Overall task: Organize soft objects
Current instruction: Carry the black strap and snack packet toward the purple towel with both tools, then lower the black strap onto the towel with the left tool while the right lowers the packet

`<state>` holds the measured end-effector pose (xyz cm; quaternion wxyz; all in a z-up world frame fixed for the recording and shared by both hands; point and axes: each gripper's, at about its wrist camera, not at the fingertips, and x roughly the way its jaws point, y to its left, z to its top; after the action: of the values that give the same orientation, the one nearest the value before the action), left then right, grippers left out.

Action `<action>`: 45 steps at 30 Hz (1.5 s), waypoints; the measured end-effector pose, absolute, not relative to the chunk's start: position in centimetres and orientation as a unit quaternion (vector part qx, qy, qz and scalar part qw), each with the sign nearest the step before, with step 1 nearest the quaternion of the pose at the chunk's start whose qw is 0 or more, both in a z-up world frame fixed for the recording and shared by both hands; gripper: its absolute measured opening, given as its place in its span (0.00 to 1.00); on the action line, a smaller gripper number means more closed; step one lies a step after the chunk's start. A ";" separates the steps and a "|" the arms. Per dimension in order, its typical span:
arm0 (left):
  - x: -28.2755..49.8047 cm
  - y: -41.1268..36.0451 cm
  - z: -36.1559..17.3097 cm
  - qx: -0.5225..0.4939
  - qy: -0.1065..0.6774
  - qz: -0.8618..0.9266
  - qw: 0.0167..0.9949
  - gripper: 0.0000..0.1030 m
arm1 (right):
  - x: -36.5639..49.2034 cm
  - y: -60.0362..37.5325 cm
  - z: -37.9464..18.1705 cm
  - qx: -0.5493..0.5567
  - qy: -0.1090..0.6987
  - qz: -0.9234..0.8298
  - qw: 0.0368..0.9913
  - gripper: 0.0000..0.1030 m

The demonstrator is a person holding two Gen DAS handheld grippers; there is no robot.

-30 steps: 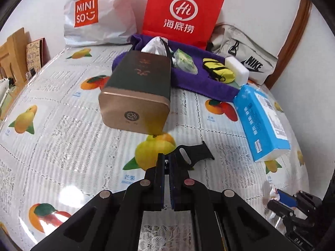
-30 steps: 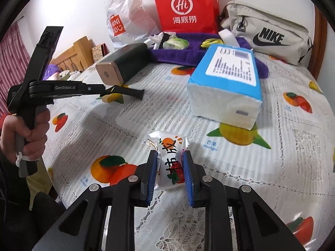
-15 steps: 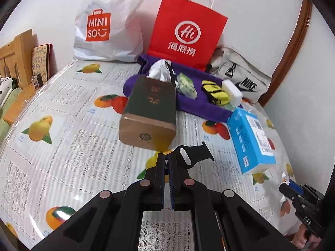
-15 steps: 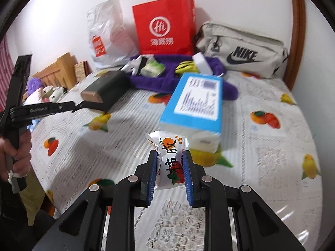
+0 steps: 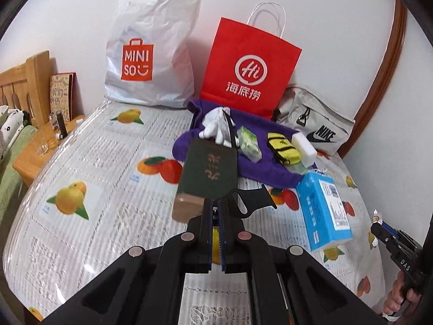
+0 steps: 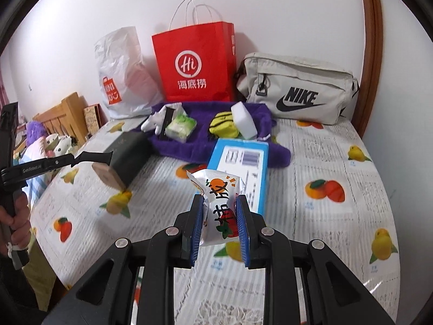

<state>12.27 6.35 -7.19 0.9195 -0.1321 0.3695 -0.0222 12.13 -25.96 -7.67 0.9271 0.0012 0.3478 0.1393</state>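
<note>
Left gripper: I am keeping my jaws together, gripping nothing.
Right gripper: I am clamping the snack packet.
Tissue pack: lying just beyond the packet.

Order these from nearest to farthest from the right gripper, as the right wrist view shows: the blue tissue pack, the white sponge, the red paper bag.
1. Blue tissue pack, just beyond the right gripper, on the tablecloth.
2. White sponge, farther back, on the purple cloth.
3. Red paper bag, standing farthest, by the wall.
</note>
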 end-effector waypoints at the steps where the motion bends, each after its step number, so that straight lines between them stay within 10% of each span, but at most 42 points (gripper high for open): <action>1: 12.5 6.5 -6.9 -0.132 0.367 -0.021 0.921 0.04 | 12.4 -25.9 -7.4 0.002 0.346 0.140 0.928 0.23; 45: 28.8 5.5 -6.2 -0.137 0.377 -0.039 0.915 0.04 | 31.7 -22.2 -7.2 0.003 0.359 0.164 0.919 0.24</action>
<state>28.84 5.50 -6.22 0.9151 -0.1366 0.3773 -0.0393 31.67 -22.18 -7.18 0.9188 0.0035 0.3592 0.1636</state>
